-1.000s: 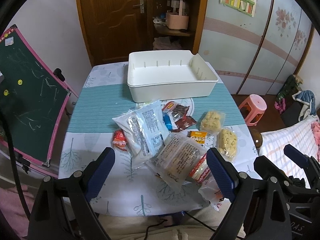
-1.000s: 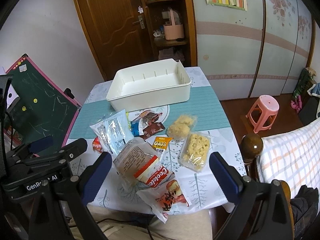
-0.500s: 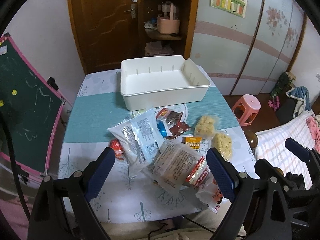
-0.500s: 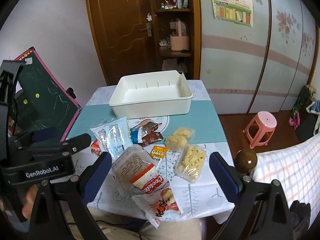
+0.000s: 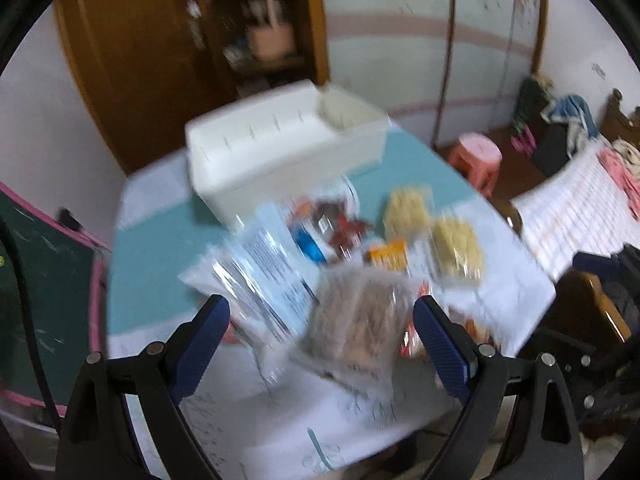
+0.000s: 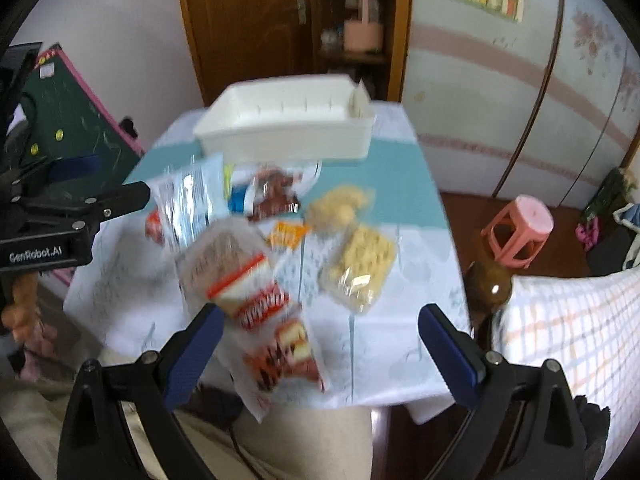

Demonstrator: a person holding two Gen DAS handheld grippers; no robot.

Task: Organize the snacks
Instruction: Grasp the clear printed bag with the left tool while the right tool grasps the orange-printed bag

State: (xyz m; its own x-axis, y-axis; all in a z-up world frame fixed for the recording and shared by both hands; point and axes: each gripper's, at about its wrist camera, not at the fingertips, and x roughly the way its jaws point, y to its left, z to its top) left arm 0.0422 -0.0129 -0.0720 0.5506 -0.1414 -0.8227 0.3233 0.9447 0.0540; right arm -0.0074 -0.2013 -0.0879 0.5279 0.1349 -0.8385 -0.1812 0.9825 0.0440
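Both views are motion-blurred. A white bin (image 5: 280,148) (image 6: 288,128) stands at the far side of the table. In front of it lies a heap of snack packets: a large clear bag (image 5: 260,264) (image 6: 188,200), a brownish bag (image 5: 356,320) (image 6: 224,264), a red-lettered cookie pack (image 6: 264,304), a small orange packet (image 5: 388,256) (image 6: 286,234) and two yellow-filled bags (image 5: 456,248) (image 6: 360,264). My left gripper (image 5: 320,332) hovers open above the near bags. My right gripper (image 6: 320,340) hovers open over the cookie pack, nothing between its fingers.
The table (image 5: 160,224) has a teal runner and white patterned cloth. A green chalkboard (image 6: 80,120) leans at the left. A pink stool (image 6: 520,228) and a checked bed cover (image 6: 568,340) lie to the right. A person's beige trousers (image 6: 304,440) show below.
Both grippers have dropped toward the table, so the snacks and bin look larger. The left view has rolled, tilting the table. Nothing has been gripped.
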